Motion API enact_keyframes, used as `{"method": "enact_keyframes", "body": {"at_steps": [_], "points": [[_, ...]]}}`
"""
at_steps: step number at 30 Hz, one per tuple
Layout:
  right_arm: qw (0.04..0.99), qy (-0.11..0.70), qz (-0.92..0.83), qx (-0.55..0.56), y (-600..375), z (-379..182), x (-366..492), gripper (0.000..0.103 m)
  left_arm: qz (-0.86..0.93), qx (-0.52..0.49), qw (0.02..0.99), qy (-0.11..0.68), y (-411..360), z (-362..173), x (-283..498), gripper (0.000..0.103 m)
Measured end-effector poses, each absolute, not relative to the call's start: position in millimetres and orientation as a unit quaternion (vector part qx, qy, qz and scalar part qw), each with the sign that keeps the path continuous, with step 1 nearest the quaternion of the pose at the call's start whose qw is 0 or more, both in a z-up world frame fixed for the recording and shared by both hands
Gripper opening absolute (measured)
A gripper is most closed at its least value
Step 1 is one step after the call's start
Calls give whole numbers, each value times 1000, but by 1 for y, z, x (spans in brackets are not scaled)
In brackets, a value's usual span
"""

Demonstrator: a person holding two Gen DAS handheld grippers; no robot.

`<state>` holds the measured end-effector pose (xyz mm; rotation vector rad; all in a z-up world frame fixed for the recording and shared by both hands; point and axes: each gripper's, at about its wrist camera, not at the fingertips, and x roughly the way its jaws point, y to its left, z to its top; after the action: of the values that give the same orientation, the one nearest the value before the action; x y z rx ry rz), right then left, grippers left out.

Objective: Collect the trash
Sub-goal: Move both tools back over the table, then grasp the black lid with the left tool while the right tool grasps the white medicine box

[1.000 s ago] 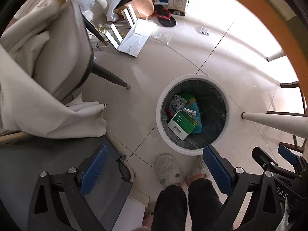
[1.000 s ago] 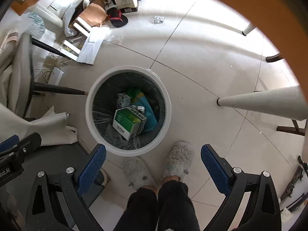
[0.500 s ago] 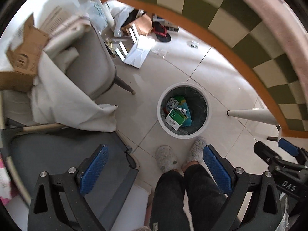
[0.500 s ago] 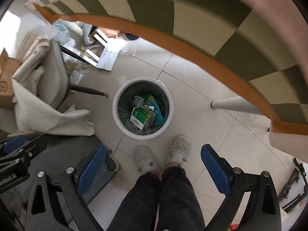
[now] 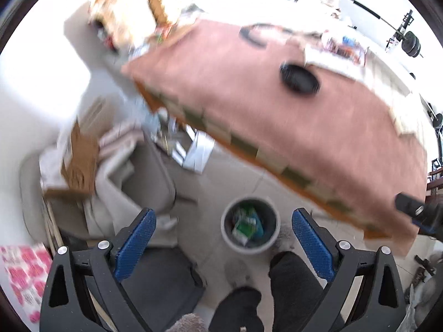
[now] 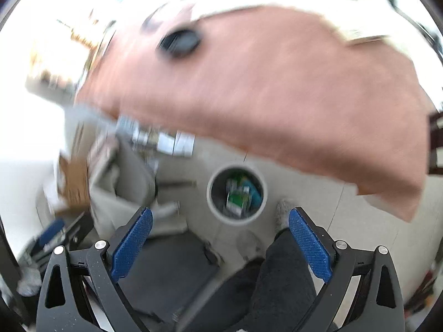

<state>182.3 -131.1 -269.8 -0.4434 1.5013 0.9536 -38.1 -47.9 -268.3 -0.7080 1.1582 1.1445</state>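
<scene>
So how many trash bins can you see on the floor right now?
1. The trash bin stands on the floor by the person's feet, just off the table edge, with boxes already inside. Others could be hidden under the table.

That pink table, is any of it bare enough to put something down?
Yes. The pink tablecloth is bare across its middle and near edge, between the round black object and the checkered border above the bin. Its far edge is crowded with blurred clutter. Both tongs are open and empty.
</scene>
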Motion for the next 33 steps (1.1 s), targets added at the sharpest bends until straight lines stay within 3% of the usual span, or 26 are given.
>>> {"method": "enact_keyframes", "body": {"at_steps": [7, 14, 20, 24, 33], "points": [[664, 685, 282, -101, -97, -280, 342, 100, 508, -299, 626, 511, 38, -266, 50, 103], [674, 718, 166, -46, -47, -347, 470, 100, 520, -315, 564, 559, 118, -314, 117, 103], [646, 756, 103, -31, -12, -410, 520, 101, 521, -343, 518, 586, 155, -352, 132, 103], [679, 708, 131, -144, 29, -402, 502, 87, 515, -364, 504, 590, 165, -366, 134, 103], [582, 586, 378, -418, 135, -396, 400, 87, 459, -443, 500, 585, 180, -391, 137, 103]]}}
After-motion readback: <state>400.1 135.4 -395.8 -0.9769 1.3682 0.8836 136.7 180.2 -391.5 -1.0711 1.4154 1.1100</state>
